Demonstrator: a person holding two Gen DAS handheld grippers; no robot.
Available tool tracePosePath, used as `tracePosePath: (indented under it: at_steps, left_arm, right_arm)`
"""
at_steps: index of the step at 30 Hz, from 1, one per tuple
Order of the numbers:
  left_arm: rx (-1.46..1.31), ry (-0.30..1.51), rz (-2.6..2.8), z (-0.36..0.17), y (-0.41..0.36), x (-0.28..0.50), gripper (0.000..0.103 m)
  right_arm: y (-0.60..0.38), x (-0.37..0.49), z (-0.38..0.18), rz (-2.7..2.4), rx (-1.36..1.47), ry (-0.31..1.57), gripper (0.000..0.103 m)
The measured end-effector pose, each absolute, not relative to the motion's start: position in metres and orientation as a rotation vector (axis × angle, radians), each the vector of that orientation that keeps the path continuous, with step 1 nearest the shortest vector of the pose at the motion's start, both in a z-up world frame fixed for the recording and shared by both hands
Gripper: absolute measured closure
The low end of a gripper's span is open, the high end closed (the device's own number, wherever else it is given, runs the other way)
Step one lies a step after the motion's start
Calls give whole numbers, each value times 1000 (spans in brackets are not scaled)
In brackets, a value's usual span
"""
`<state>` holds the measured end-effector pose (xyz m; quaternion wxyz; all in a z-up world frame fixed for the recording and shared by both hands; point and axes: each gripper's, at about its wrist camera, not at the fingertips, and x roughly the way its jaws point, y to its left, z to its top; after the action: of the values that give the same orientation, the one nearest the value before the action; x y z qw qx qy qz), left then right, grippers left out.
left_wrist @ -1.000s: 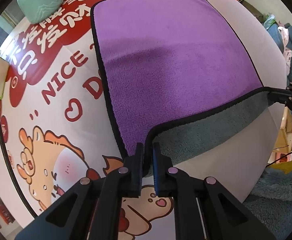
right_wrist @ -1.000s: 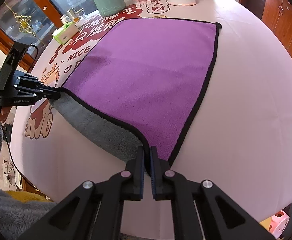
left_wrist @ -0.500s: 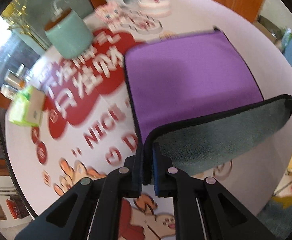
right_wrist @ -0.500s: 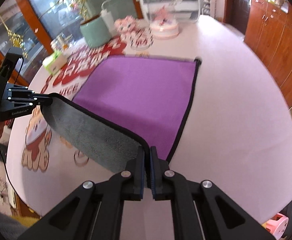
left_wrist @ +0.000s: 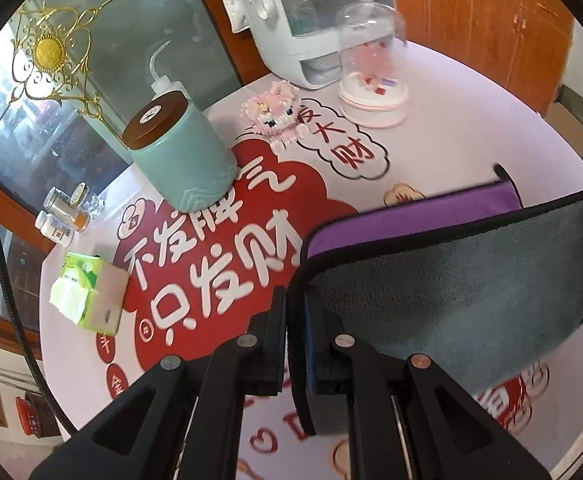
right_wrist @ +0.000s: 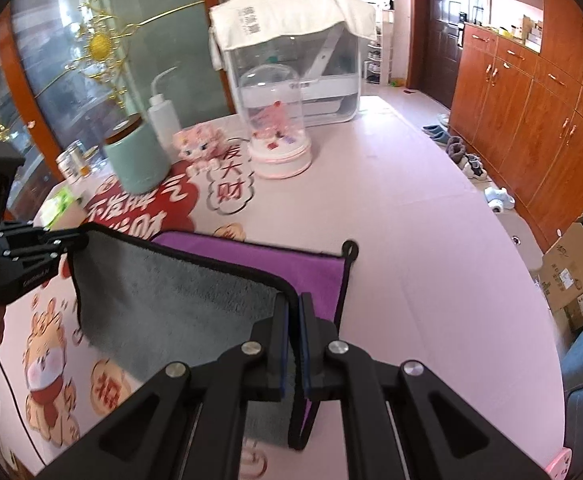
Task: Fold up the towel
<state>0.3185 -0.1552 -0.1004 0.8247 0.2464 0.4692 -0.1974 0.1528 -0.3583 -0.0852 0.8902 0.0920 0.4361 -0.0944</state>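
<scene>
The towel is purple on top, grey underneath, with a black hem. Its near edge is lifted off the table and hangs stretched between the two grippers, grey side facing me. My left gripper is shut on its near left corner. My right gripper is shut on its near right corner. The far purple part still lies flat on the table. The left gripper also shows in the right wrist view, at the towel's left corner.
On the round pink table beyond the towel stand a teal canister, a pink block figure, a glass dome on a pink base, a white appliance and a tissue box.
Both grippers have risen and moved toward the far edge, carrying the near edge up and forward. More grey underside shows and less purple is visible.
</scene>
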Motion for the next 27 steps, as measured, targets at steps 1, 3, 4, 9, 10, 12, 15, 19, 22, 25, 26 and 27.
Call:
tracePosePath:
  at_steps: [1,3,4,9,10,12,15,19,22,25,26,27]
  left_arm:
    - [518,996,-412,-103,-158,324,97]
    - [505,998,-398,-110,-162,331,97]
    - [499,1001,-393,-114,-164,337,97]
    - [485,1012,-369,-131,-175,356,97]
    - [478,1019,-365,-136,-178,360,97]
    - [468,1029,-360,-144,-182,366,97]
    - [461,1048,-350,-158,-188,373,97]
    - [460,1067,-347,-174,-193,380,97]
    - [452,1081,-344,-181,-195,385,96]
    - [455,1086,-343,-187,-197,387,95]
    - [456,1086,-342,-188,-198,387,95]
    - [461,1085,-339,-189,-199,387,95]
  right_arm:
    - [-360,158,-88,-204,190,907,98]
    - [-365,171,-94,-227,184,907,98]
    - [-365,175,-97,-235,182,908,98]
    - [-374,199,-115,-278,171,921,98]
    - [-375,202,-117,-283,172,924,98]
    - [-379,209,-125,-295,176,936,98]
    - [-384,217,-135,-304,191,954,98]
    - [-389,224,-150,-314,207,982,98]
    - [-392,229,-162,-323,211,1006,98]
    - [-395,231,-170,-330,213,1021,98]
    - [-395,231,-173,-329,214,1025,98]
    - [-395,232,-175,-329,214,1027,98]
